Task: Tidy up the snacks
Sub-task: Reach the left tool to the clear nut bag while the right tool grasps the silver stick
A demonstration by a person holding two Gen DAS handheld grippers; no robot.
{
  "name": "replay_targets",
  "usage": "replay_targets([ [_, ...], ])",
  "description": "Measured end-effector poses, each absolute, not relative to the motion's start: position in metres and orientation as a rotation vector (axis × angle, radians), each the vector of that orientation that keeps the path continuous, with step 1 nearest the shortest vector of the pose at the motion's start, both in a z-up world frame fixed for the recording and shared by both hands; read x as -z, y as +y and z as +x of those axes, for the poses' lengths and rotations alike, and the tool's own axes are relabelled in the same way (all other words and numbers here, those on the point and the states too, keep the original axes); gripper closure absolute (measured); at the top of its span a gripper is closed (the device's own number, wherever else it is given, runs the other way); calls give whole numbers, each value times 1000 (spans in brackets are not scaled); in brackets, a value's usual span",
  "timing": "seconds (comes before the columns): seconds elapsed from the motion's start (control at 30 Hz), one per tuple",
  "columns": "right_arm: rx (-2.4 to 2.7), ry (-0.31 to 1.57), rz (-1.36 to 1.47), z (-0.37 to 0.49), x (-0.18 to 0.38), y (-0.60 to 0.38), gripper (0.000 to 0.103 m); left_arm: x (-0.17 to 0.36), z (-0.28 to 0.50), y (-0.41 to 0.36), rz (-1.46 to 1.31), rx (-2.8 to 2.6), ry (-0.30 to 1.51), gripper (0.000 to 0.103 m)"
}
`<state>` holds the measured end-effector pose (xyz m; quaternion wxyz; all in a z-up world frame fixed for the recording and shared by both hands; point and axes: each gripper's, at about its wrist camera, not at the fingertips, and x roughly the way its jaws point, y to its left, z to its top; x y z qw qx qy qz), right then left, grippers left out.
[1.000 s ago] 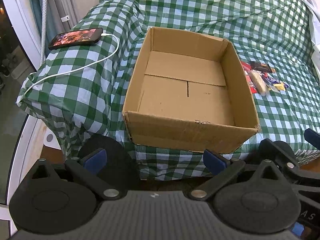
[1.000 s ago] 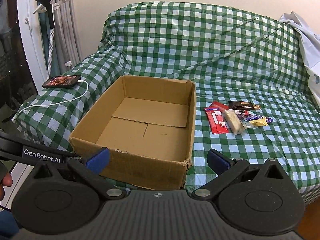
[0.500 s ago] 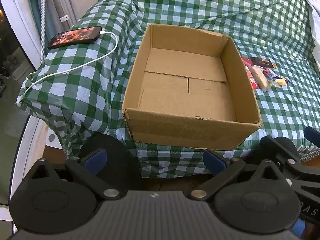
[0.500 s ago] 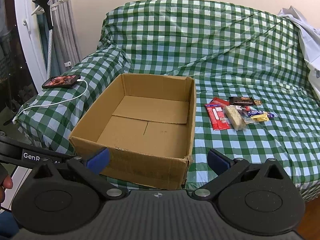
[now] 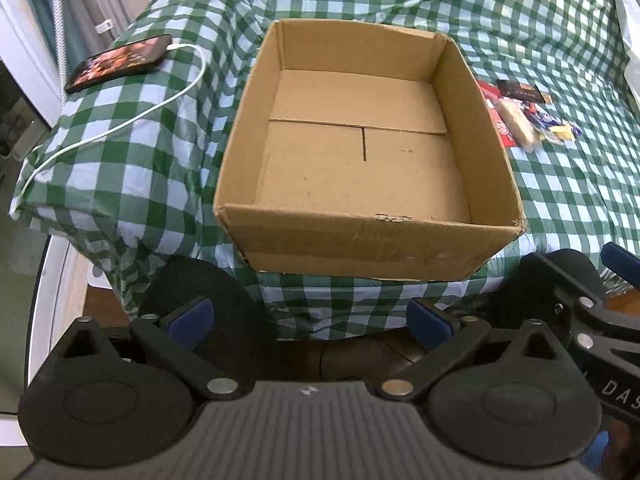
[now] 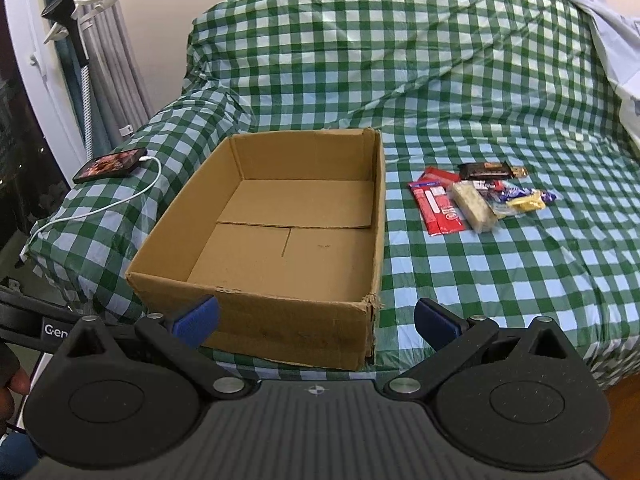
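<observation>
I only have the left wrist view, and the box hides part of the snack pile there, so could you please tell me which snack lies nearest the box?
Observer: A red packet lies nearest, flat and apart from the box.
Operator: Thank you. Is the right gripper holding anything?
Observer: No, the right gripper is open and empty, short of the box.
Operator: And what stands behind the phone?
Observer: A pole with a clamp on top stands by the curtain, beyond the phone.
</observation>
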<state>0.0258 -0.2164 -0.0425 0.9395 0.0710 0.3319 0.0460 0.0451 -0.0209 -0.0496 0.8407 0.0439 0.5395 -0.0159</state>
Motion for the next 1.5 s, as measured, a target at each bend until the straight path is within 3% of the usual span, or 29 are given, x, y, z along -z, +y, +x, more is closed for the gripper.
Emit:
replay_targets([
  [0.6, 189, 616, 307, 81, 71, -350, 0, 58, 114, -90, 147, 84, 1204, 0],
  [0.87, 289, 614, 393, 185, 103, -419, 0, 69, 151, -111, 174, 42, 1255, 0],
  [1.07, 273, 741, 499, 283, 148, -464, 1, 79, 178, -127, 195, 34, 1291, 0],
  [1.1, 274, 771, 532, 292, 159, -473, 6, 79, 182, -130, 196, 37, 1291, 0],
  [1.17, 262, 814, 582, 306, 178, -483, 34, 79, 190, -139, 202, 50, 1286, 0],
  [1.2, 247, 822, 583, 308, 184, -482, 73, 78, 194, -143, 205, 61, 1281, 0],
  [1.27, 212, 846, 559, 309, 192, -480, 97, 74, 200, -157, 213, 92, 1261, 0],
  [1.5, 199, 729, 511, 240, 177, -500, 98, 71, 237, -235, 263, 196, 1146, 0],
])
